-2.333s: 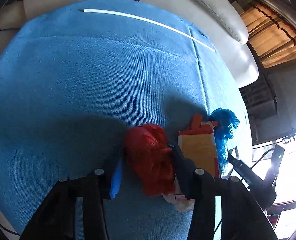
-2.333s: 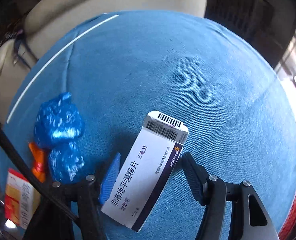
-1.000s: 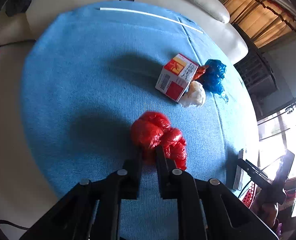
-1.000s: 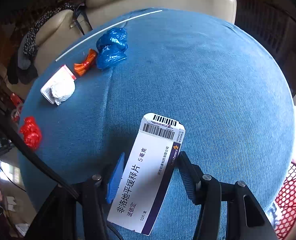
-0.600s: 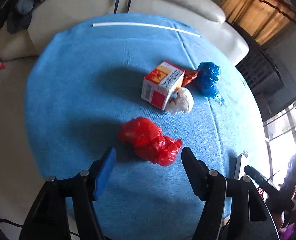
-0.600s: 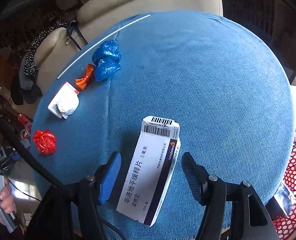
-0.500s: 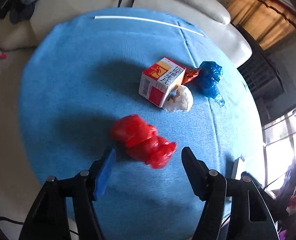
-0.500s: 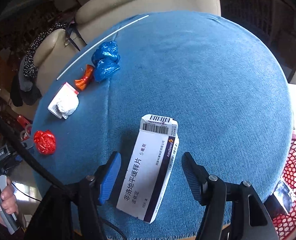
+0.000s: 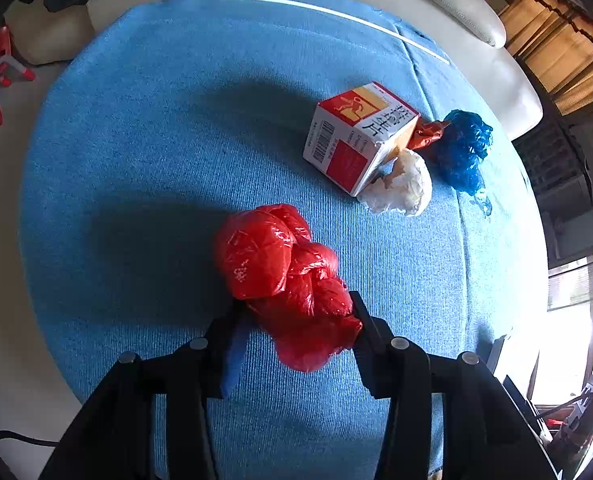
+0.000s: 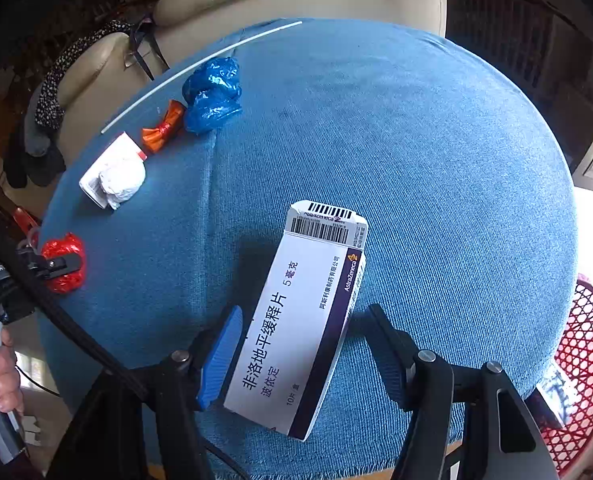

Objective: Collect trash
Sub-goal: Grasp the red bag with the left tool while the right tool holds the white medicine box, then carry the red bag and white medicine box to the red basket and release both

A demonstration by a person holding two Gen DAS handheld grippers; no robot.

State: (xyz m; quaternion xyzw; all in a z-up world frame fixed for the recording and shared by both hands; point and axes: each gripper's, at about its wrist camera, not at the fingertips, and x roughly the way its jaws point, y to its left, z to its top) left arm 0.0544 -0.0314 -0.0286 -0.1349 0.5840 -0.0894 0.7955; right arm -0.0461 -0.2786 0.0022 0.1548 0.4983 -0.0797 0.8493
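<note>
Closing on the crumpled red plastic bag (image 9: 284,280), the left gripper (image 9: 296,320) had just been narrowing, its pads now pinching the wad on the blue cloth-covered table (image 9: 156,152) for lifting; the right gripper (image 10: 300,344) stood apart, straddling the flat white-and-purple medicine carton (image 10: 304,312), apparently ungripped, the red mesh basket (image 10: 584,360) just beside the table edge.

Red crumpled plastic bag (image 9: 284,280), knotted into lumps, lying near the edge of the blue cloth surface (image 9: 156,140), squeezed on both sides. Red-and-yellow small carton (image 9: 356,132) tipped on one corner, leaning against a white paper wad (image 9: 400,188). Orange foil wrapper (image 9: 426,136) just behind, touching a crumpled blue plastic bag (image 9: 462,152). White medicine box (image 10: 300,320) (barcode at the far end, purple stripe along one side) lying flat, well apart from the rest.
</note>
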